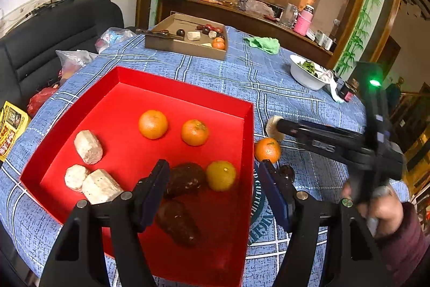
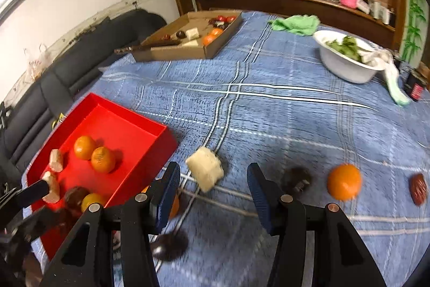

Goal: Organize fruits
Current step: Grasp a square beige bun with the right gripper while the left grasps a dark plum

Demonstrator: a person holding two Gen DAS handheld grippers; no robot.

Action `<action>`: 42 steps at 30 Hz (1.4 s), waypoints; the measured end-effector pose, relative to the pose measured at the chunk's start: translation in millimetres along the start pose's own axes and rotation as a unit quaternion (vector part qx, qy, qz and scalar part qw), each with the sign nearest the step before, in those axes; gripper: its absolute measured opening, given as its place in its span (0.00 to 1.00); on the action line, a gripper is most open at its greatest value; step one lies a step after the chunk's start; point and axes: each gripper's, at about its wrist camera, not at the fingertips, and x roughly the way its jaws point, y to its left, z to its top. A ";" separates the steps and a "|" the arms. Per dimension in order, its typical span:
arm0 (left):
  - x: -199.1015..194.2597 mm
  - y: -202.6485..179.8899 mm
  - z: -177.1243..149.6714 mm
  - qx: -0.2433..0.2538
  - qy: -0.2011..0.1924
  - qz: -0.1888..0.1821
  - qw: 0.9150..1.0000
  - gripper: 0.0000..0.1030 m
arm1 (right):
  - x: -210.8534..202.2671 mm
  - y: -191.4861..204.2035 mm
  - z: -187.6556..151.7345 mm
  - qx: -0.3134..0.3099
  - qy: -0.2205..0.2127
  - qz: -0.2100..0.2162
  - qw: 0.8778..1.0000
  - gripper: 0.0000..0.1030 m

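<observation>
A red box [image 1: 182,90] holds two oranges [image 1: 153,124], a yellowish orange [image 1: 221,175], three pale sugarcane chunks [image 1: 88,147] and two dark brown fruits [image 1: 185,179]. My left gripper [image 1: 213,186] is open and empty above the box's near right part. My right gripper [image 2: 213,190] is open and empty, just short of a pale chunk [image 2: 205,168] on the cloth. In the left wrist view it [image 1: 279,125] reaches toward that chunk [image 1: 271,125]. An orange [image 1: 267,149] lies outside the box's right wall. On the cloth to the right lie an orange [image 2: 344,181], a blurred dark fruit [image 2: 297,179] and a red date [image 2: 418,188].
A cardboard tray [image 2: 172,53] with more fruit stands at the table's far side. A white bowl [image 2: 346,69] with greens, a green cloth [image 2: 295,23] and a dark jar [image 2: 415,88] are at the far right. A dark sofa [image 1: 53,28] and bags lie left.
</observation>
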 end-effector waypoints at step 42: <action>90.8 -108.6 -10.6 0.147 0.088 0.033 0.985 0.41 | -62.7 -64.3 -55.5 0.094 -0.027 0.074 0.992 0.28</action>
